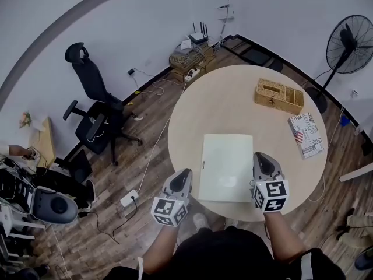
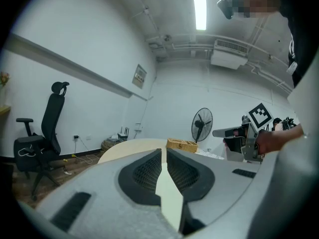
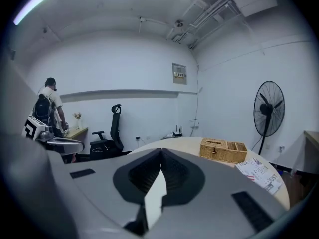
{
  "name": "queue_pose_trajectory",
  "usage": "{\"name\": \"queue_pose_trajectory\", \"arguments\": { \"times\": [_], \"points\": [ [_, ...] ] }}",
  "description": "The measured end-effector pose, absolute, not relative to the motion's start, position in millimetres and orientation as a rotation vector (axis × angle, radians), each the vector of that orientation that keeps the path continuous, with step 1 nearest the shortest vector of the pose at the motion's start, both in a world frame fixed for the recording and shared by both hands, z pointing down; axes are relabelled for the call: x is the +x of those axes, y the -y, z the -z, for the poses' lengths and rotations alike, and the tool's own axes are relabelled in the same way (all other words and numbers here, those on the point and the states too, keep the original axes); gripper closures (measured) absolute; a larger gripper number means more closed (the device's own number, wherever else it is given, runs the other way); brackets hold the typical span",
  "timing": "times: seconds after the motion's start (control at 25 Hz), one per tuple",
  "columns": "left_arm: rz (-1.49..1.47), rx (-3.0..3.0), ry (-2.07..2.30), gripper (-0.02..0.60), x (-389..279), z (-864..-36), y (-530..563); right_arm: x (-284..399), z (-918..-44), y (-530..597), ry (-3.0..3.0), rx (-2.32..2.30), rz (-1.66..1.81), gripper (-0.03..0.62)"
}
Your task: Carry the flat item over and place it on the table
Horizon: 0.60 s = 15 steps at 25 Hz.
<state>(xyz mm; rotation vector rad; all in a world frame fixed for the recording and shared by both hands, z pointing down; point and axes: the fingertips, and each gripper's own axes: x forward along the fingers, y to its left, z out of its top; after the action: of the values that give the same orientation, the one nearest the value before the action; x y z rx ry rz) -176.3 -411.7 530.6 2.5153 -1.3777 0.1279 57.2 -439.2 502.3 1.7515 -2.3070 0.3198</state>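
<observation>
A flat white rectangular board [image 1: 226, 167] lies on the round beige table [image 1: 233, 98], near its front edge. My left gripper [image 1: 185, 174] hovers just off the board's left side, over the table's rim, and my right gripper [image 1: 260, 157] hovers at the board's right edge. In the left gripper view the jaws [image 2: 164, 156] meet at the tips with nothing gripped. The right gripper view shows its jaws [image 3: 161, 158] shut and empty too. Both point roughly level across the table; their own bodies hide the board in those views.
A wicker basket [image 1: 278, 95] and a magazine [image 1: 305, 135] sit at the table's far right. A black office chair [image 1: 96, 112] stands to the left, a fan [image 1: 349, 42] at the back right. Cables and a power strip [image 1: 129, 198] lie on the floor.
</observation>
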Motion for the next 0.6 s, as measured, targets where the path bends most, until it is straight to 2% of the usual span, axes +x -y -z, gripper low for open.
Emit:
{"name": "queue_pose_trajectory", "arguments": {
  "times": [0.32, 0.6],
  "points": [
    [-0.188, 2.572, 1.384, 0.551, -166.0, -524.9, 413.3, 51.2, -487.6, 438.5, 2.305, 1.686, -0.125, 0.597],
    [-0.212, 2.576, 1.379, 0.551, -165.8, -526.1, 415.8, 46.6, -486.4, 441.6, 2.349, 1.669, -0.15, 0.597]
  ]
}}
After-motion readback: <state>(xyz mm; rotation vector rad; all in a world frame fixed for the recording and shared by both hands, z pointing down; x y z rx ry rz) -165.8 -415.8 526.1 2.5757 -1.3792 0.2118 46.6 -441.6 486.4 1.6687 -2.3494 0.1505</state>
